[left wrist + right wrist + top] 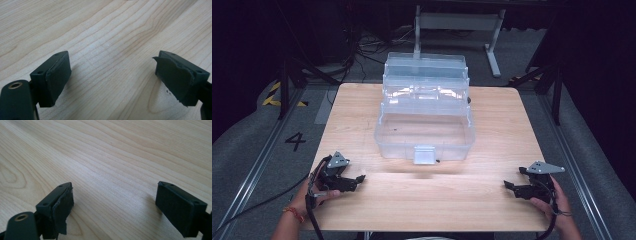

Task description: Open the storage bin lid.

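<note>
My left gripper (357,179) rests near the tabletop's (437,200) front left corner and my right gripper (508,185) near its front right corner, both with jaws spread wide and empty over bare wood. The clear tiered box (424,135) stands open at the middle, reaching toward the far edge, its latch (424,154) facing me. It looks light; a one-sided push could slide it or fold the stacked trays (426,82). Nothing lies between.

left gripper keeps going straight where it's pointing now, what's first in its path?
Probably the bare table top. The left gripper, jaws open and empty, points right across the near edge, tilted down at the wood. The clear plastic box sits farther back, seemingly off that line; depth is unclear.
</note>
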{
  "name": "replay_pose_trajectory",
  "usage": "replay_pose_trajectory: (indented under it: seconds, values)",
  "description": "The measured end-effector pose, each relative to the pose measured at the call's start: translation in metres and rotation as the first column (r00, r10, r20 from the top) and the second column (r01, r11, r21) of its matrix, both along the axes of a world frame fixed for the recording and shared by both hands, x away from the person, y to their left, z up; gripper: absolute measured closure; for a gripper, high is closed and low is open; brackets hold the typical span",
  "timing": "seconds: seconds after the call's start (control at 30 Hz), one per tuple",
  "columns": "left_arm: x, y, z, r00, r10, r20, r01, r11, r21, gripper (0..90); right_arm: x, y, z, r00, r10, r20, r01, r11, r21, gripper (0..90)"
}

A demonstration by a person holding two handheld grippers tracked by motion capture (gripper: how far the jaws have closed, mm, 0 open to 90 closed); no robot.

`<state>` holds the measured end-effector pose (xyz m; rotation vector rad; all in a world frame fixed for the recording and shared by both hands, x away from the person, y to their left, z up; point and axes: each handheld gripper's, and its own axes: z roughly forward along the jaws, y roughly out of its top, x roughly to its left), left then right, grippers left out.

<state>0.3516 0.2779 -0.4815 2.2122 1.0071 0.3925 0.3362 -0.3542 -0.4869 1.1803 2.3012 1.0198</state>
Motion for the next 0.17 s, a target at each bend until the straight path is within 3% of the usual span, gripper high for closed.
replay_pose_trajectory:
  seconds: [0.17]
  values:
    - [0.0002, 0.0001, 0.0001, 1.0, -0.003, 0.0, 0.003, 1.0, 0.002, 13.7, -0.0001, -0.0003, 0.0001, 1.0, -0.001, -0.001, 0.001, 1.0, 0.0, 15.2]
